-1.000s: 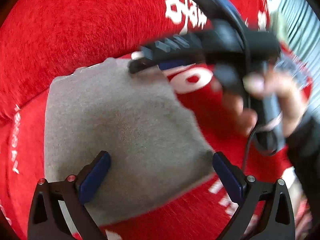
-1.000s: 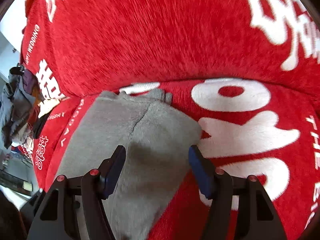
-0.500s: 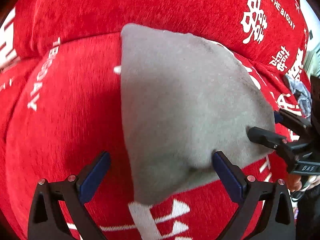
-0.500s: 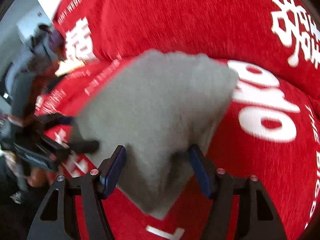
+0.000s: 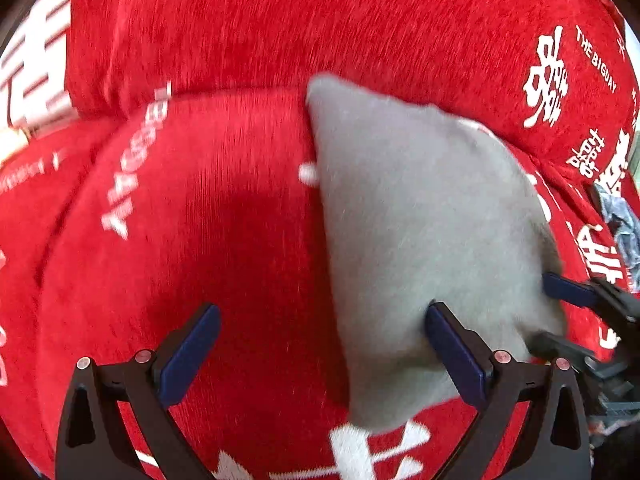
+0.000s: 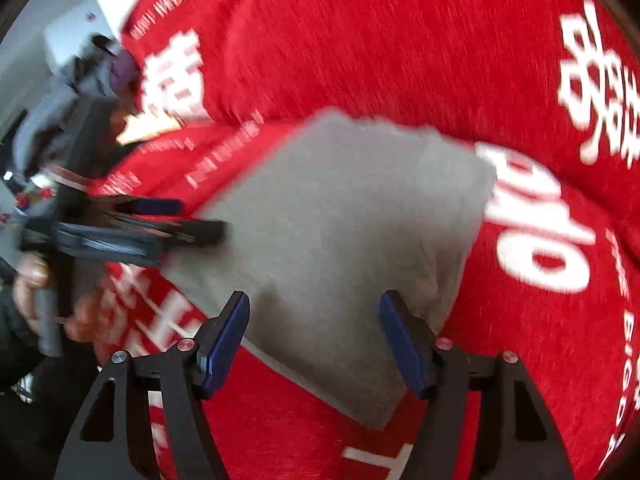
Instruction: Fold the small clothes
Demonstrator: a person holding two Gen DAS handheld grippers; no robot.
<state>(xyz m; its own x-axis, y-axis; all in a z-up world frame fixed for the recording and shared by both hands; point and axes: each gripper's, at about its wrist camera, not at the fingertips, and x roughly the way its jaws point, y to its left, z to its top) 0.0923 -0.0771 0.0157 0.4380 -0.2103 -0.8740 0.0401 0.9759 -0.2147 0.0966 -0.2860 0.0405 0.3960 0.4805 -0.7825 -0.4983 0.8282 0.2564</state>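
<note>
Both tongs stand wide with nothing clamped: the left tongs [image 5: 320,348] hover over the near left edge of the folded grey fleece garment [image 5: 420,248], one blue pad at its corner, and the right tongs [image 6: 314,338] straddle its near right part. That garment lies flat on the red plush sofa cover with white lettering [image 5: 200,208], against the backrest. A bare hand [image 6: 30,284] grips the left tool's handle.
</note>
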